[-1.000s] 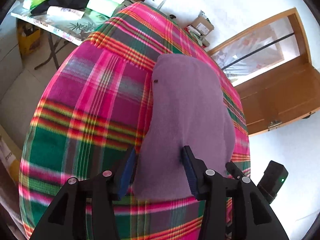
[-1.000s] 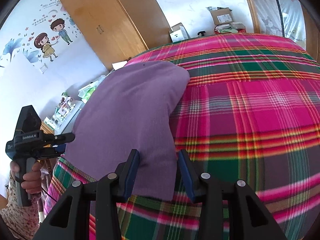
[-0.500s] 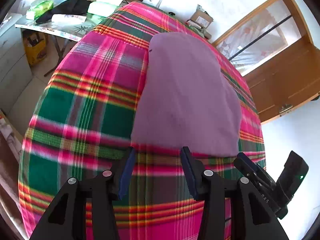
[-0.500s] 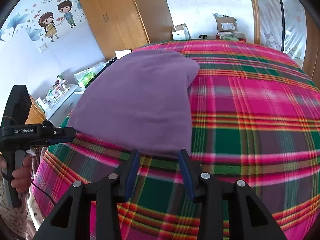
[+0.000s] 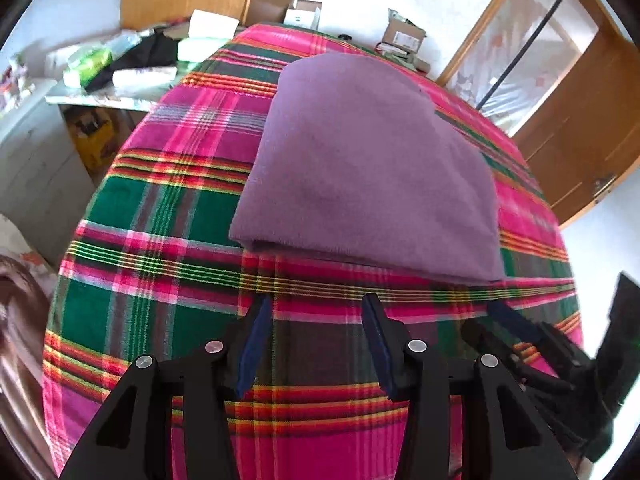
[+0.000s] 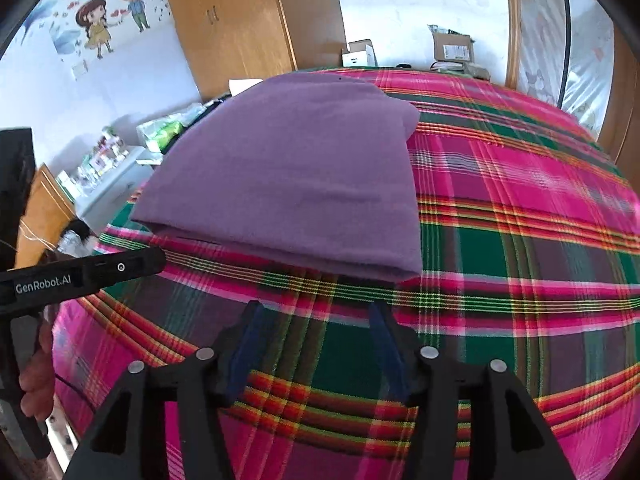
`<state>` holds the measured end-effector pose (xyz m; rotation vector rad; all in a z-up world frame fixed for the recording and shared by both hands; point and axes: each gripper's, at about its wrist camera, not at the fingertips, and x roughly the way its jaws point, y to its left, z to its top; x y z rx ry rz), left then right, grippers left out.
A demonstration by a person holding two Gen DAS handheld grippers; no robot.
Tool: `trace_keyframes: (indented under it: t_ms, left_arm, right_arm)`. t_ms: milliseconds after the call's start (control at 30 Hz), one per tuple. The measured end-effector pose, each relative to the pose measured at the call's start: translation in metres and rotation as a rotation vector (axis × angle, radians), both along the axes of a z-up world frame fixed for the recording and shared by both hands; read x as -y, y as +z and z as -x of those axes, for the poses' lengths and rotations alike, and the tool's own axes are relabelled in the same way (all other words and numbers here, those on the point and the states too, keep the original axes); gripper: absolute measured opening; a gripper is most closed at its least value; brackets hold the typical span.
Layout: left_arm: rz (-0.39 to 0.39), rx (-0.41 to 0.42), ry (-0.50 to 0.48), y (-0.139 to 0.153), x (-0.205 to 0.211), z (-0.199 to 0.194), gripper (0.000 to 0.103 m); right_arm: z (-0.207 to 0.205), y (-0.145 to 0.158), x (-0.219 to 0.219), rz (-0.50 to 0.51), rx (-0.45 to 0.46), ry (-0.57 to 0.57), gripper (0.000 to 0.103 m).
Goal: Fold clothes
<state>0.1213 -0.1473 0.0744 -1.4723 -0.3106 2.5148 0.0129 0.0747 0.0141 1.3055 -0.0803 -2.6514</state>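
Purple garment (image 5: 360, 160) lies folded flat on the plaid bed cover (image 5: 160, 208), near fold edge toward both grippers, nothing else on the cover.

Left gripper (image 5: 316, 336): jaws well apart, empty, hovering over bare plaid just short of the garment's near edge. Blue pads (image 5: 252, 344) clear of the cloth. No contact with the garment.

Right gripper (image 6: 316, 340): jaws opening, nothing between them, only plaid showing in the gap. Also just short of the garment's near edge, toward its right corner.

In the right view, the left gripper's black body sits at the left edge, a hand (image 6: 36, 376) on its handle.

Background: cluttered desk (image 5: 100, 92) left of the bed, wooden wardrobe (image 6: 232, 20), cardboard boxes (image 6: 452, 48) against the far wall.
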Motion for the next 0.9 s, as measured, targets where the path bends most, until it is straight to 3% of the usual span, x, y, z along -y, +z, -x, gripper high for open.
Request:
trace_keyframes:
  t_ms: [300, 733, 900]
  left_arm:
    - [0.084, -0.053, 0.004, -0.005, -0.011, -0.010, 0.049]
    - [0.187, -0.110, 0.001, -0.007, -0.020, -0.023, 0.049]
    - [0.181, -0.117, 0.009, -0.007, -0.018, -0.022, 0.050]
  right_arm:
    - [-0.008, -0.008, 0.018, -0.146, -0.024, -0.053, 0.069]
    - [-0.011, -0.009, 0.010, -0.143, -0.021, -0.127, 0.076]
    - [-0.011, -0.009, 0.010, -0.141, -0.018, -0.130, 0.078]
